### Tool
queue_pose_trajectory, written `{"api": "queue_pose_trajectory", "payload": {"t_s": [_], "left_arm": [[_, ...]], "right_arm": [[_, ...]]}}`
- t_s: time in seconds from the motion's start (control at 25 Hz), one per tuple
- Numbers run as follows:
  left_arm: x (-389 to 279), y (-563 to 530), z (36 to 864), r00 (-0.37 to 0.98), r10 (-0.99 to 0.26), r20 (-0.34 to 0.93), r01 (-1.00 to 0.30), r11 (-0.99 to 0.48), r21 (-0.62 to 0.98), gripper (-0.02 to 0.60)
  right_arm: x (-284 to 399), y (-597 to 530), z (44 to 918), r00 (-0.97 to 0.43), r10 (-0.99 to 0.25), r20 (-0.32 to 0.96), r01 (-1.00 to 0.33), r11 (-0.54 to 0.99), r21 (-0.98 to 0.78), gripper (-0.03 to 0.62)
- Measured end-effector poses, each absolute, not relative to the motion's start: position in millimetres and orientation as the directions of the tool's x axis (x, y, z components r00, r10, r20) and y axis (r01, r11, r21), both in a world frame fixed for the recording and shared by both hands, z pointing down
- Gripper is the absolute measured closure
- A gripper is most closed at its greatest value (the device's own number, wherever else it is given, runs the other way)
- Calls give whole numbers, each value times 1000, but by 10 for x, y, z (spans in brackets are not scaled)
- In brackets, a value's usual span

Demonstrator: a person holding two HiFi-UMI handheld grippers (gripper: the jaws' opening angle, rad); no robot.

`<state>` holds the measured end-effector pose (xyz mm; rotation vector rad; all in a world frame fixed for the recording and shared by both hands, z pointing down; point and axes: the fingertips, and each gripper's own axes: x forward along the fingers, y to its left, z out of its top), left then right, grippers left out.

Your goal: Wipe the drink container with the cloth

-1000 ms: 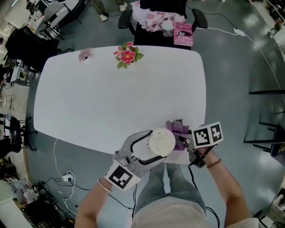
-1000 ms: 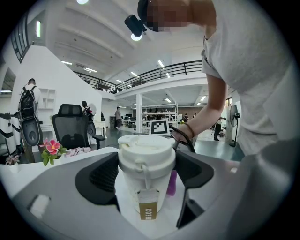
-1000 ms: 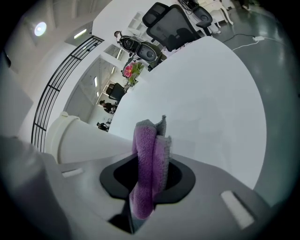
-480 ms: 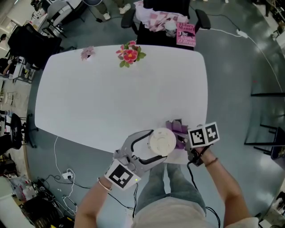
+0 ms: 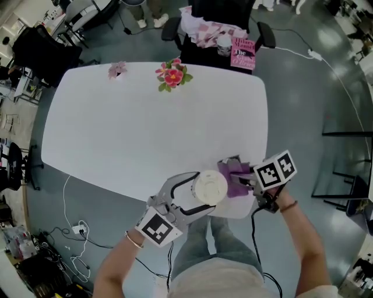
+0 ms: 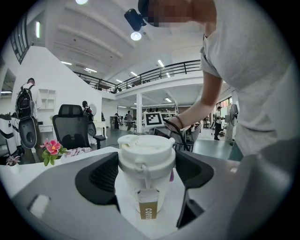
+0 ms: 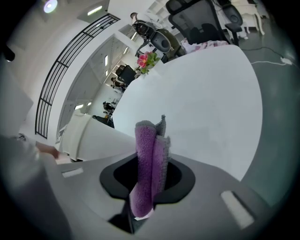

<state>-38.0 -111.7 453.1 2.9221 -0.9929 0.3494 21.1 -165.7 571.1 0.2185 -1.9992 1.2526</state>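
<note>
L tongs (image 6: 146,177): jaws closed part-way onto the drink container (image 6: 146,157), one dark pad pressed on each side of the body just under the lid. Container was a white lidded cup, upright, w/ a brown paper tag (image 6: 147,211) hanging down its front. R tongs (image 7: 149,177): jaws pinched tight on the cloth (image 7: 148,157). Cloth was purple w/ a grey edge, folded double, standing up out of the jaws, a short end hanging below them.

Head view: cup sat at the near edge of the white tabletop (image 5: 145,128), directly in front of the person. Couldn't tell if the base rested on the tabletop or was raised a little. Cloth lay just beside the cup's right side, approx. at lid height; contact not certain. R tongs came in from the right, marker cube (image 5: 275,170) on top, dark band on that wrist. L tongs came in from lower left, its marker cube (image 5: 156,228) near the person's wrist.

Far edge of tabletop: bunch of pink flowers (image 5: 172,74) w/ green leaves, and a smaller pale pink flower (image 5: 116,70) well apart to its left. Behind that edge, a black office chair (image 5: 215,14) w/ checked fabric on the seat, a pink book (image 5: 243,54) beside it. Cables ran over the grey floor (image 5: 303,93).
</note>
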Motion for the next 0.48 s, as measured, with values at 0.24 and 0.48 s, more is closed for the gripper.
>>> {"api": "queue_pose_trajectory", "payload": {"t_s": [0.24,0.48], "left_arm": [[-391,-1118,4569,769,-599,224,-611,-792,-19,198],[-393,-1083,4627,789,-554,267,-566,-823,-37,198]], "right_arm": [[168,-1918,5138,-662,297,688,-367,672,-643,530],[-85,-2030,4681,-578,419,701,-158,785,-599,530]]}}
